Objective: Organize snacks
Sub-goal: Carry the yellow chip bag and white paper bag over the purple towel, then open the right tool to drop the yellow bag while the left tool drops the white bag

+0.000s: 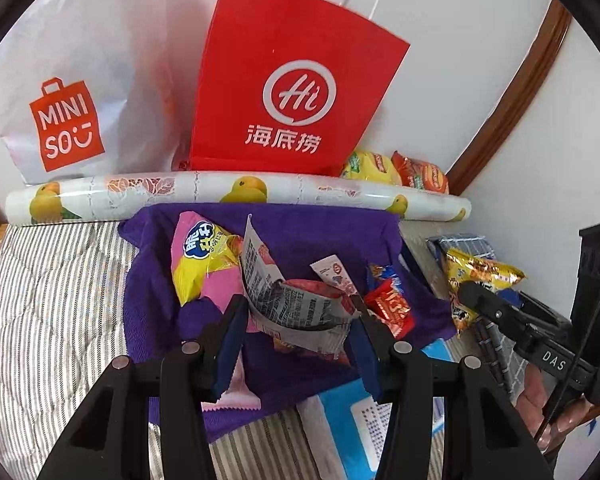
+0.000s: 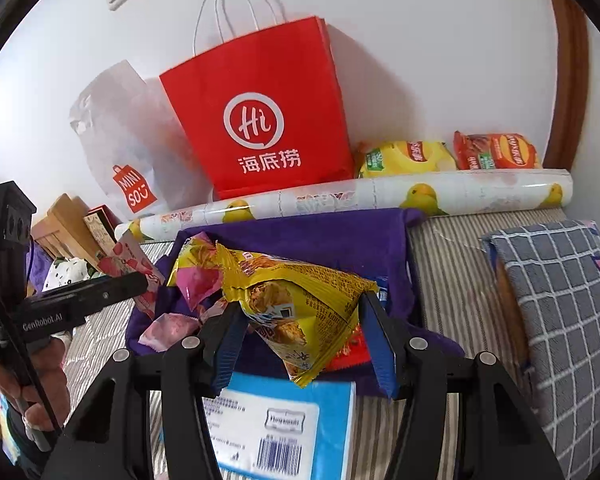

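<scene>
My left gripper (image 1: 298, 306) is shut on a red-and-white snack packet (image 1: 296, 304) and holds it over the purple cloth (image 1: 320, 232). A pink-and-yellow snack bag (image 1: 204, 264) and a small red packet (image 1: 392, 308) lie on that cloth. My right gripper (image 2: 300, 312) is shut on a yellow snack bag (image 2: 300, 304), held above the purple cloth (image 2: 300, 232); this bag also shows at the right of the left wrist view (image 1: 476, 280). A pink wrapper (image 2: 200, 284) lies left of it. The left gripper's packet shows at the left of the right wrist view (image 2: 134, 268).
A red paper bag (image 1: 296, 80) and a white Miniso bag (image 1: 68, 92) stand against the wall behind a rolled printed sheet (image 1: 236, 196). Yellow and orange chip bags (image 2: 448, 156) lie by the wall. A blue-and-white box (image 2: 284, 428) lies in front. A checked cushion (image 2: 564, 300) is at the right.
</scene>
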Demonstrator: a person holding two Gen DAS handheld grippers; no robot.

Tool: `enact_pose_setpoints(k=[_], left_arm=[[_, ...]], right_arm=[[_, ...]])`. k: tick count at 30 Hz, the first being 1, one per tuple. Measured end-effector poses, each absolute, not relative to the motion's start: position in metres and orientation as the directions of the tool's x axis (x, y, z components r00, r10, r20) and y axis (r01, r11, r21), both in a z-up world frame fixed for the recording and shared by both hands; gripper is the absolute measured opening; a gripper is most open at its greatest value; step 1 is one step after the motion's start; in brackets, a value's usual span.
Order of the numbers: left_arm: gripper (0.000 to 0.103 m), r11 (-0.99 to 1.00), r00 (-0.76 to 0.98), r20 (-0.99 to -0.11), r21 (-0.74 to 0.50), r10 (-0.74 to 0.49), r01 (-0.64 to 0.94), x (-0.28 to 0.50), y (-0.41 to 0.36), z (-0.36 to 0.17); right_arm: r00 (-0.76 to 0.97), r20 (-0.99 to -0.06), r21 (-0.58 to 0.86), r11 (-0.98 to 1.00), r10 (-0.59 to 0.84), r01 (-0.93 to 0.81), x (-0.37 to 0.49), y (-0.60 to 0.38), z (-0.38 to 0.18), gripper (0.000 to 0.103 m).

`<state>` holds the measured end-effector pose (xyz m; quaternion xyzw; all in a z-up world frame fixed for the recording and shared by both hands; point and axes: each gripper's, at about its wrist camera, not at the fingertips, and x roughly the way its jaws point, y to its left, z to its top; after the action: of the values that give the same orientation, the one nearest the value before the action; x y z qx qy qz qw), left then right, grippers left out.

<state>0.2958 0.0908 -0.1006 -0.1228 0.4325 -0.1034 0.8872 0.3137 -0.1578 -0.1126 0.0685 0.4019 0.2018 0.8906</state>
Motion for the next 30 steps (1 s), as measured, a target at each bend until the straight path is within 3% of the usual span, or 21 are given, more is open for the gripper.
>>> enact_pose_setpoints(k=[9,30], left_arm=[[0.048,0.957,0.559,-0.788,-0.288,-0.257,0.034,0.317,0.097,-0.128],[0.048,0.943,0.536,-0.786,-0.325,-0.309,0.068,0.327,0.084,-0.137]], right_arm=[[0.536,-0.736,0.295,0.909,0.413,-0.294,0.348,-0.148,-0.144,0.056],[0.45,-0.793,0.286,0.903,0.411,-0.321,0.368,-0.131,-0.175,0.059]])
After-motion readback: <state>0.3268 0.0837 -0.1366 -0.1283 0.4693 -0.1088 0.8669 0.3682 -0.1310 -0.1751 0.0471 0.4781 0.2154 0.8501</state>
